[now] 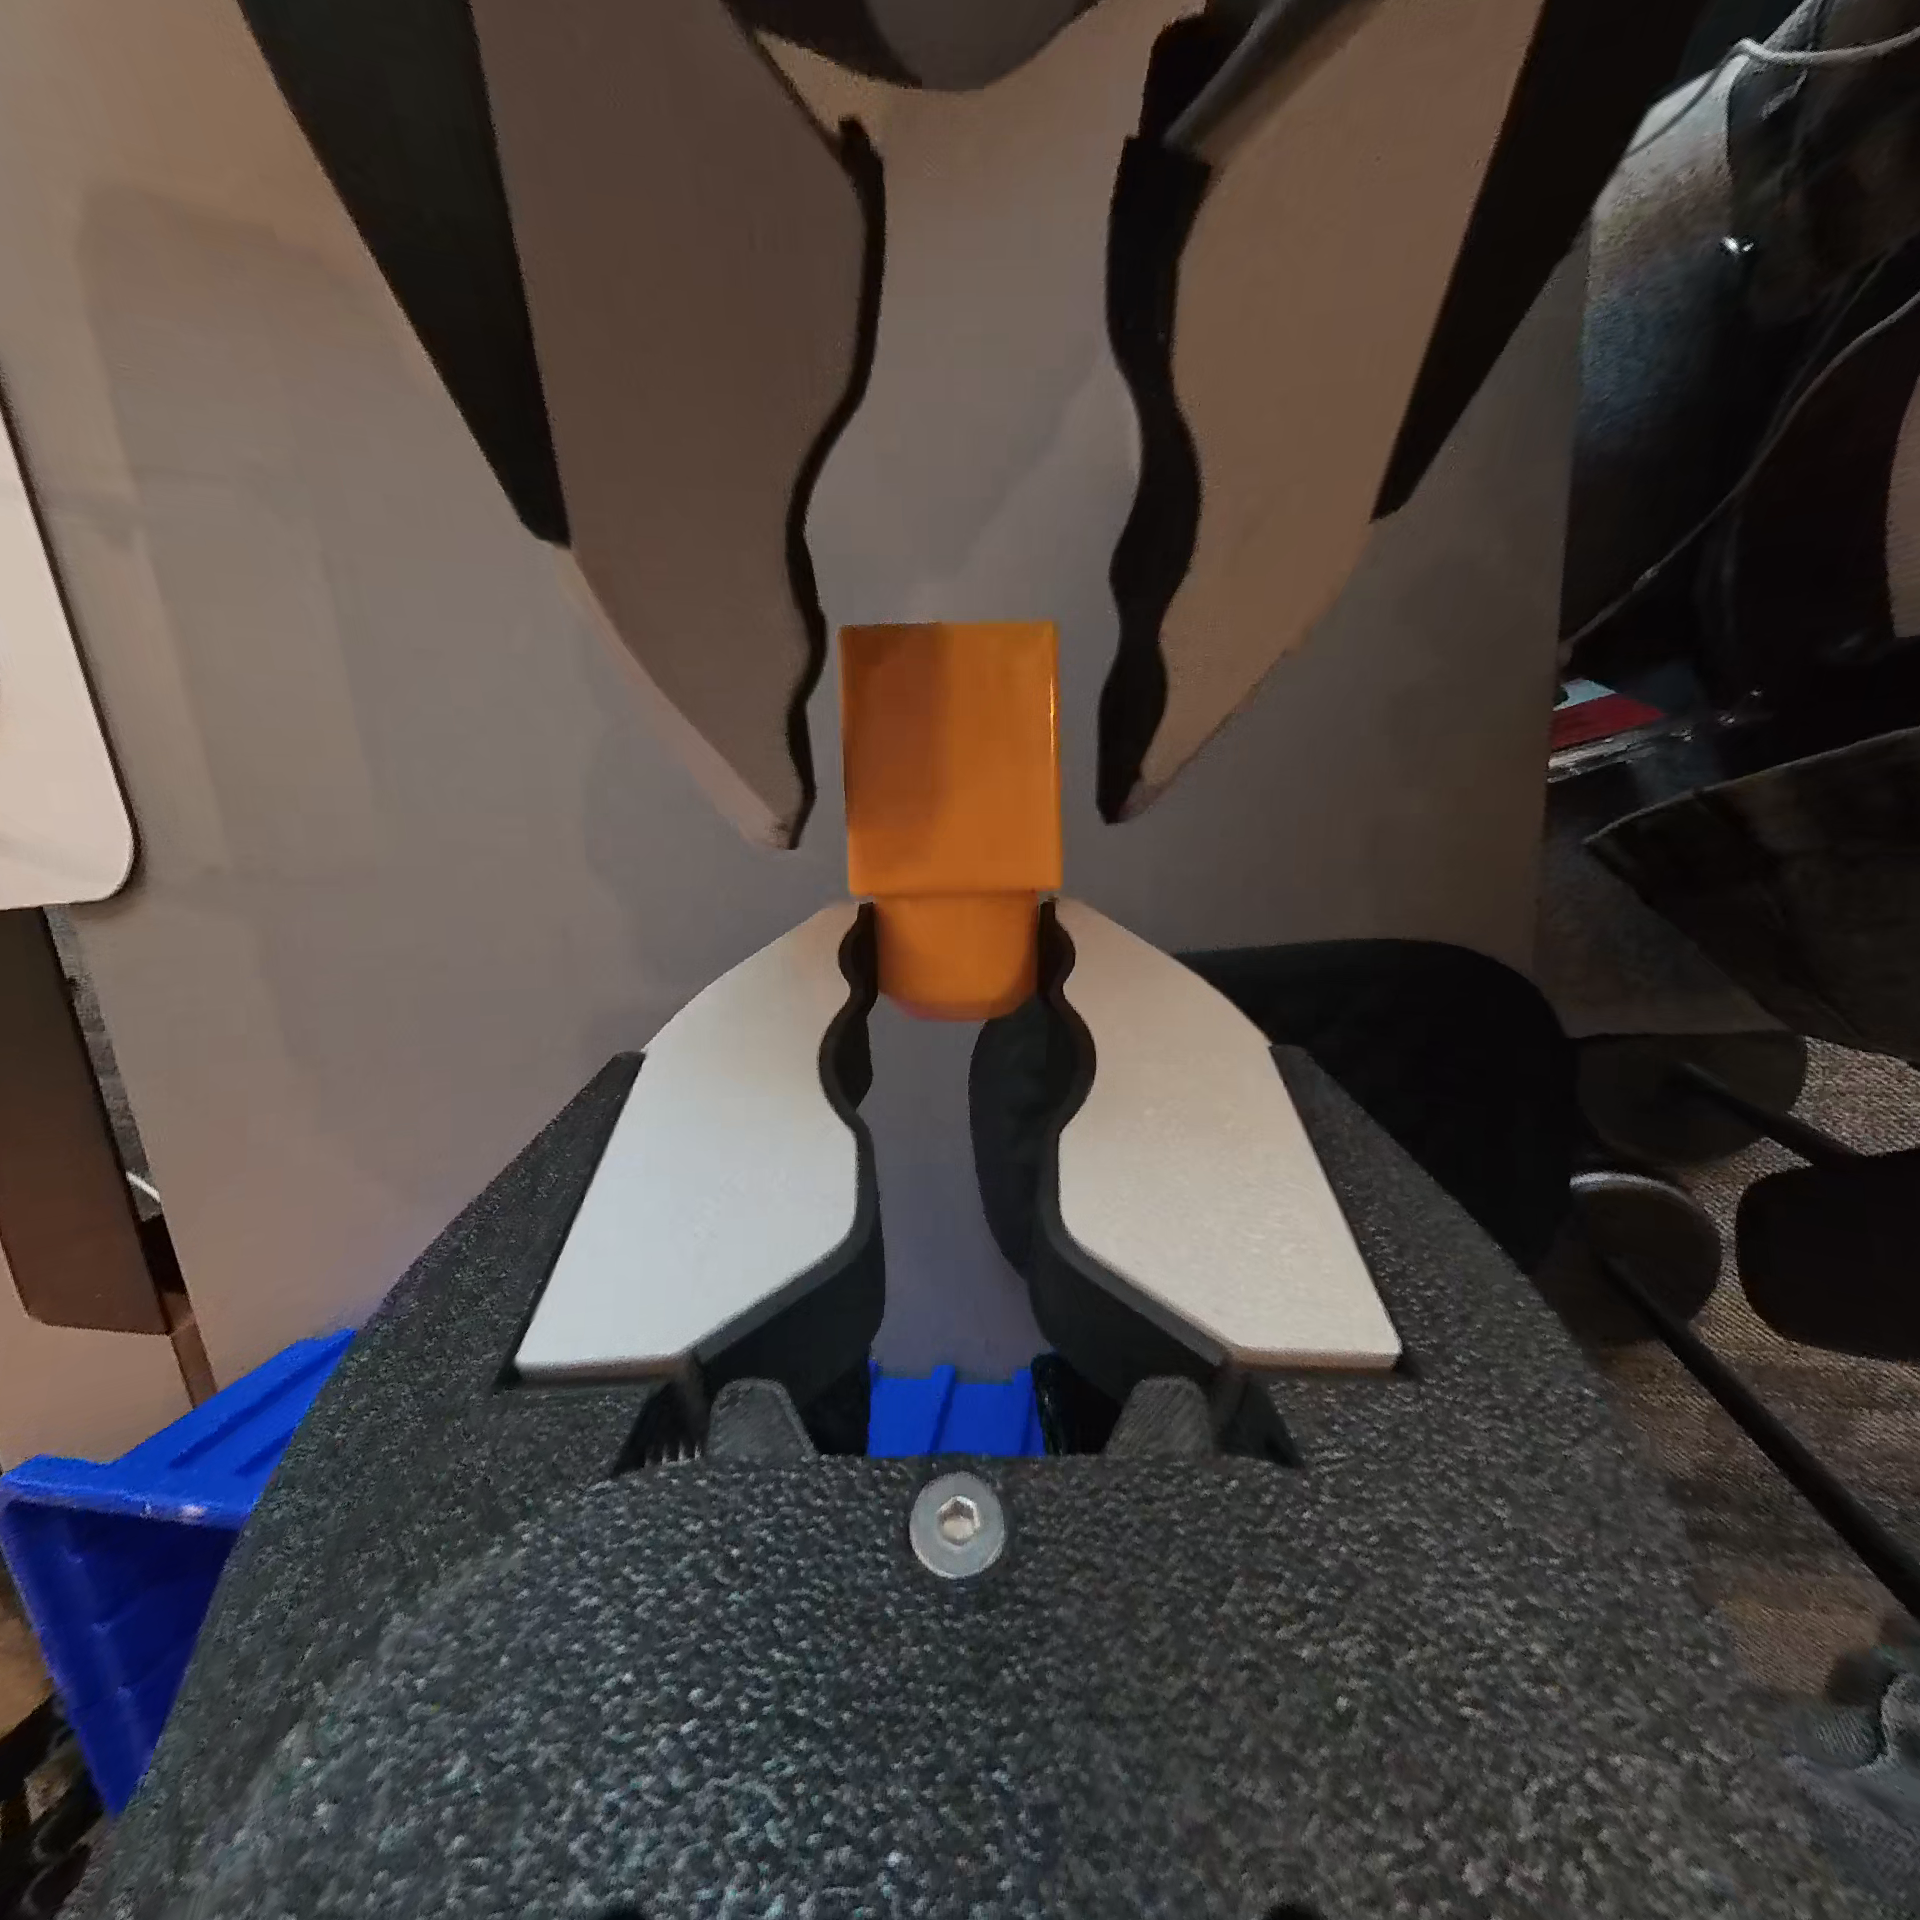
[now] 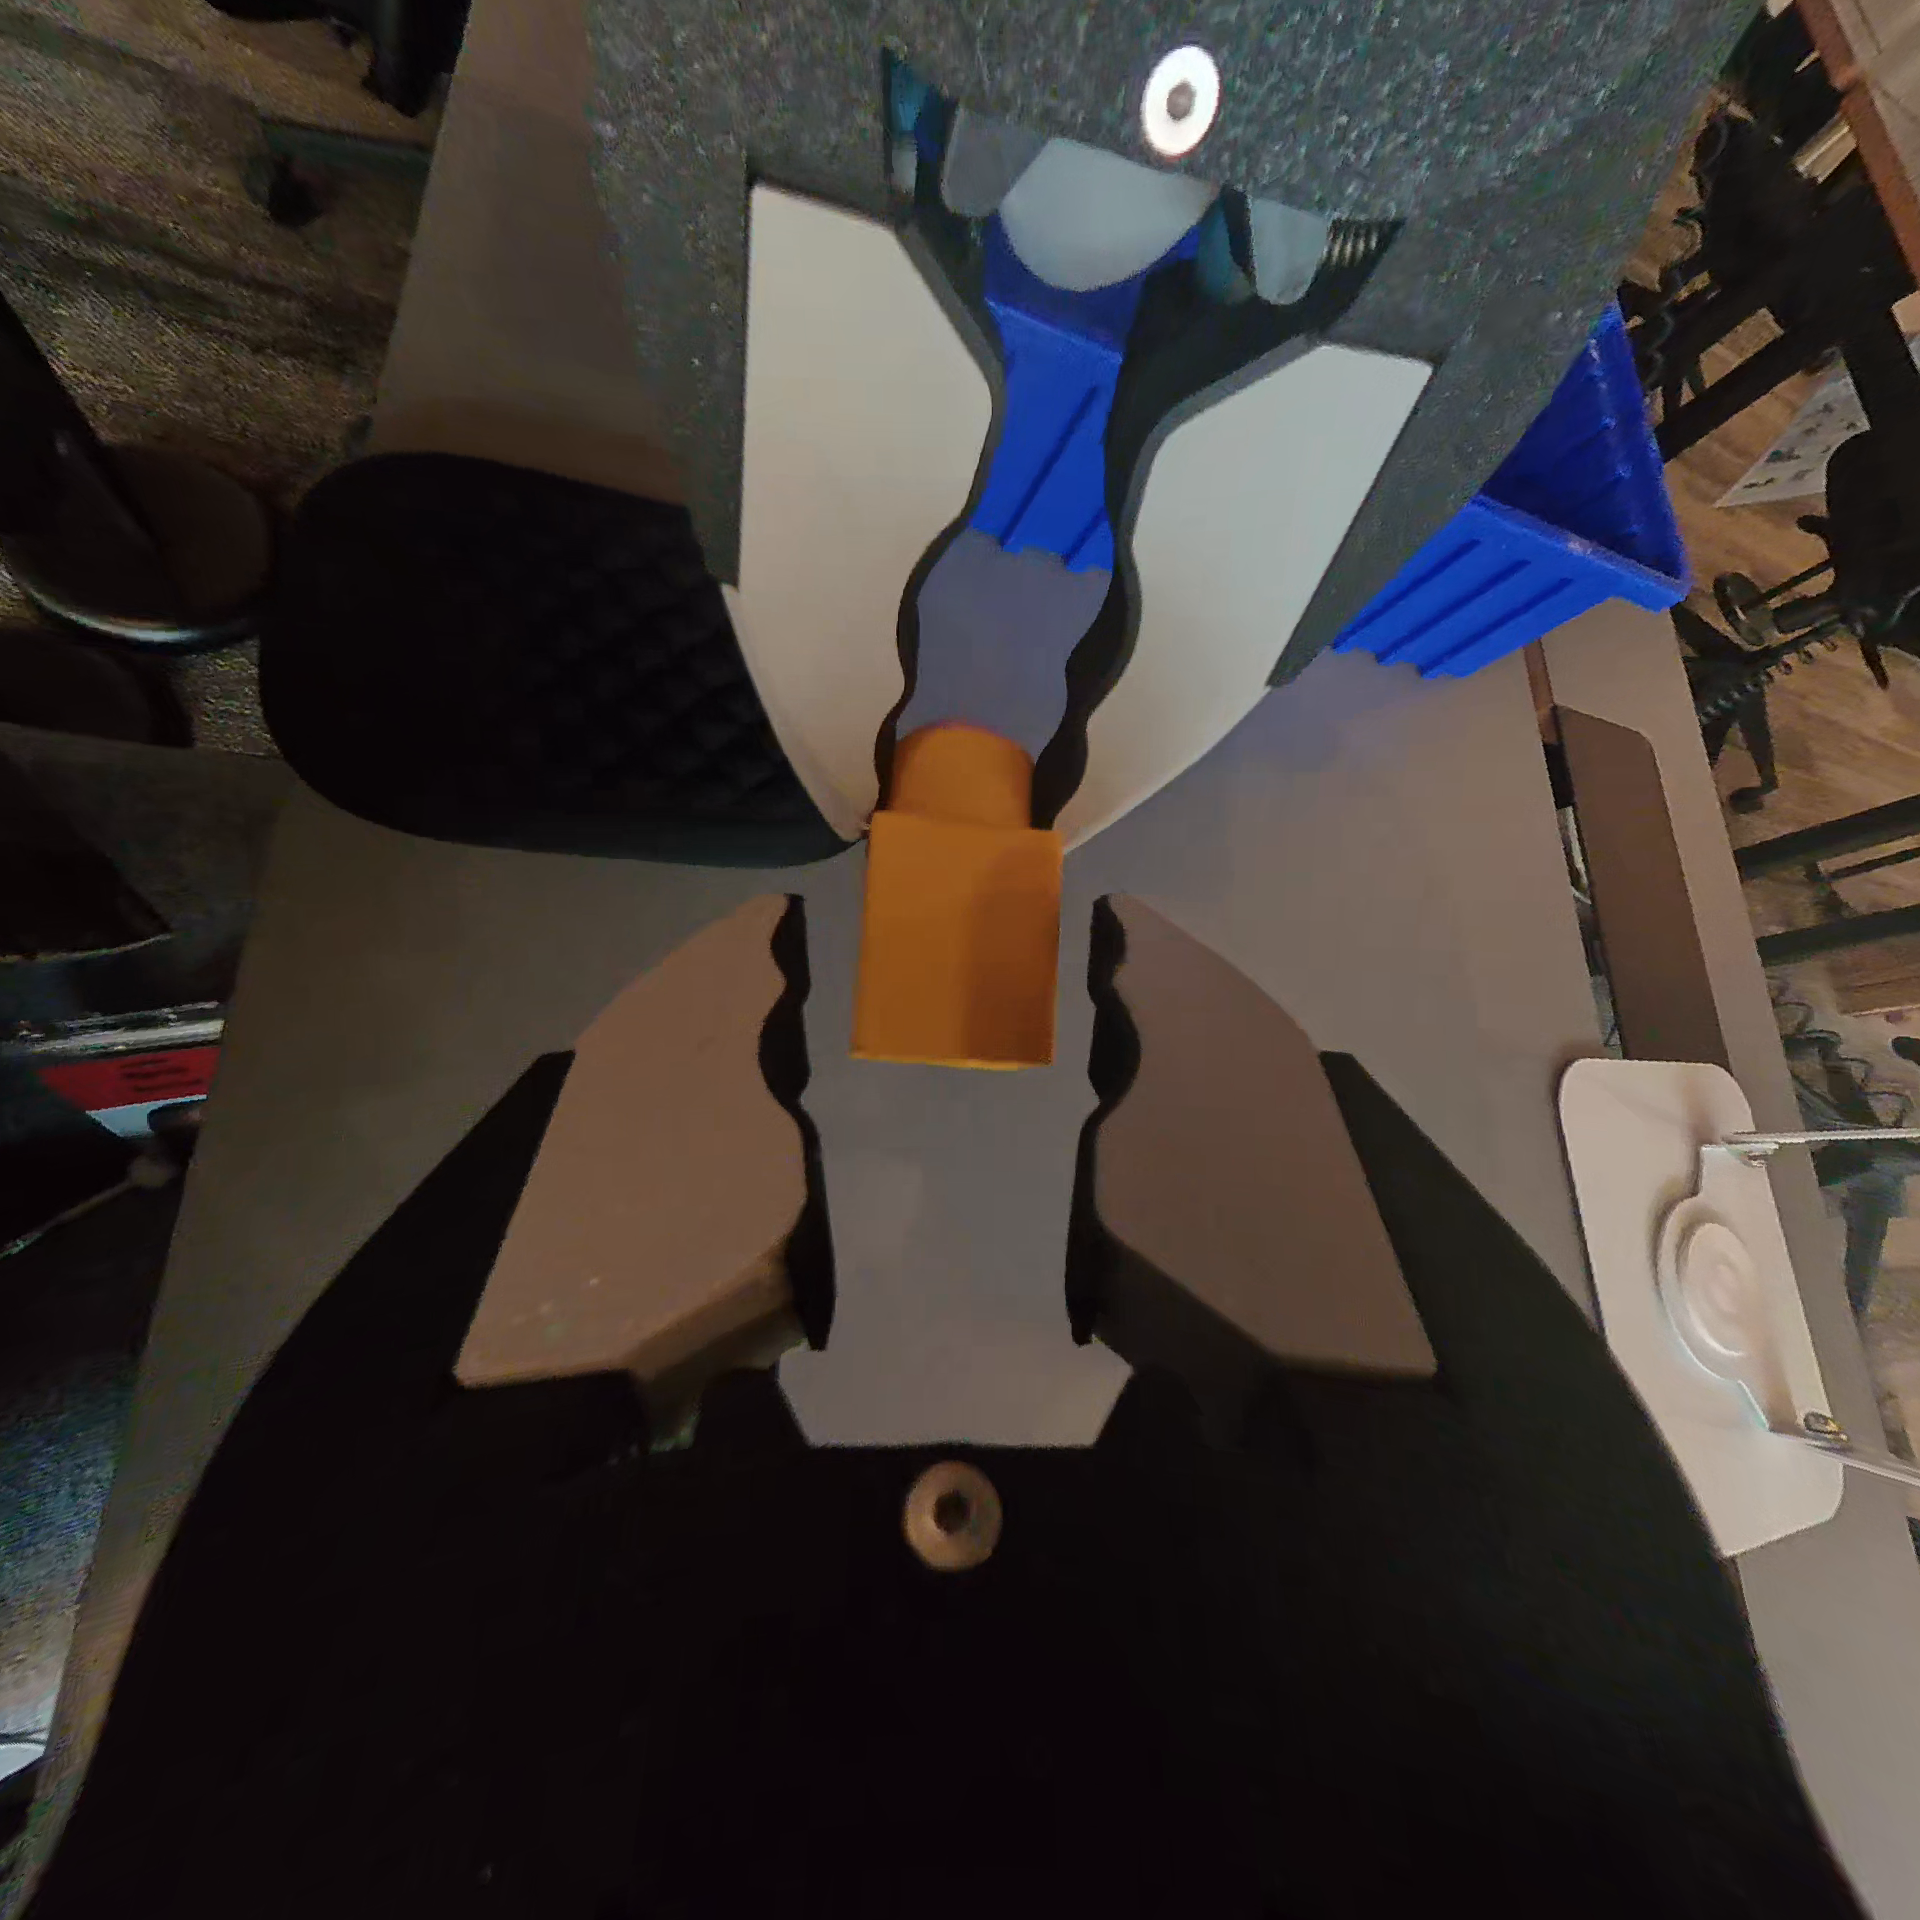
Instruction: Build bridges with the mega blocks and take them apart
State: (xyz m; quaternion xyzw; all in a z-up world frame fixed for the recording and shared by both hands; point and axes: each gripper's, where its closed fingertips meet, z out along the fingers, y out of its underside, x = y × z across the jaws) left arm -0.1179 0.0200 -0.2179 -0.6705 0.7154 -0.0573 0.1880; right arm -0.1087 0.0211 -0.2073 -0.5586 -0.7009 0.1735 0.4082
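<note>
Orange mega block [image 1: 951,769] hangs above the grey tabletop [image 2: 1351,935], its stud pinched by the left gripper [image 1: 951,925]. Its long axis runs straight toward the facing right gripper [image 2: 948,914], whose fingers [image 2: 675,1122] stand spread, flanking the body without touching.

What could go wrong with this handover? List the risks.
The left gripper pinches only the round stud of the small orange plastic block, so it could twist or slip free. The right gripper is open around the block's body without touching; releasing early would probably drop it.
</note>
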